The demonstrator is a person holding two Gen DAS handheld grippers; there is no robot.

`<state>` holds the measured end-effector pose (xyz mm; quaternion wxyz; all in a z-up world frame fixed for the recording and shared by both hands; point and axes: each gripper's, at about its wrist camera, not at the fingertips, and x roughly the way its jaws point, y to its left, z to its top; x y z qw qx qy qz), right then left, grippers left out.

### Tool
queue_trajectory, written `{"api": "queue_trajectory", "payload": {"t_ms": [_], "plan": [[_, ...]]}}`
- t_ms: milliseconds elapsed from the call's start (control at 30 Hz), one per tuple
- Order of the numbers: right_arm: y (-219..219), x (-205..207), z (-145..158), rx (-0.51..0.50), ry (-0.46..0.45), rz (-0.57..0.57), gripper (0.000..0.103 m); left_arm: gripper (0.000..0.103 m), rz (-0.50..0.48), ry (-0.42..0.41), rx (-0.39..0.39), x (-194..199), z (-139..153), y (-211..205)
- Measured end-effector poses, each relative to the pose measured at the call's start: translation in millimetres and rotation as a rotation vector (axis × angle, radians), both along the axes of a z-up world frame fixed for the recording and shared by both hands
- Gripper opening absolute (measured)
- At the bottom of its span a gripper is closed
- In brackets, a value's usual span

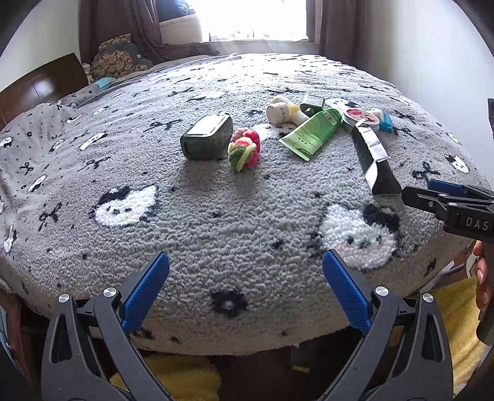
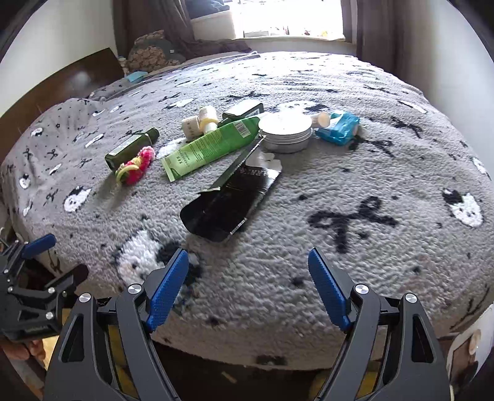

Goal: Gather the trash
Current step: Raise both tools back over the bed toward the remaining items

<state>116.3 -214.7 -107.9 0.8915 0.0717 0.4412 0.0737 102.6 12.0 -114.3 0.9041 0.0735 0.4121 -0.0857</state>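
Observation:
Several items lie on a grey patterned blanket (image 1: 234, 216) on a bed. A torn black package (image 2: 228, 200) lies nearest, also in the left wrist view (image 1: 375, 160). Behind it are a green tube (image 2: 210, 148), a round tin (image 2: 285, 131), a blue wipes pack (image 2: 338, 128), a dark green bottle (image 2: 131, 148) and a pink-green knitted ball (image 1: 244, 149). My left gripper (image 1: 245, 265) is open and empty above the blanket's near edge. My right gripper (image 2: 248, 265) is open and empty, just short of the black package.
A small white-yellow bottle (image 1: 282, 112) and a dark small box (image 1: 311, 103) lie behind the tube. Pillows (image 1: 119, 57) and a wooden headboard (image 1: 40, 83) are at far left. A window (image 1: 253, 18) with curtains is behind. Yellow floor covering (image 1: 457, 311) shows below the bed edge.

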Motion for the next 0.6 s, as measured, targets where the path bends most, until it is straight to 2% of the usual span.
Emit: {"api": "queue_trajectory", "payload": {"t_ms": [133,267,433,600], "plan": [[6.6,27.2,-4.7,0.049,0.024,-0.013,0.08,0.094,-0.001,-0.013,0.006,16.1,2.7,1.5],[7.2,48.4,-8.6,0.035,0.044,-0.053,0.08,0.094,0.009,-0.022,0.012,35.5,5.2,5.2],[-0.4,65.2,-16.4,0.131,0.098,-0.081,0.082,0.094,0.0,-0.02,0.016,63.1,2.3,1.6],[-4.3,62.9,-3.8,0.122,0.065,-0.06,0.086,0.094,-0.01,-0.01,0.016,82.0,-3.8,-2.5]]}}
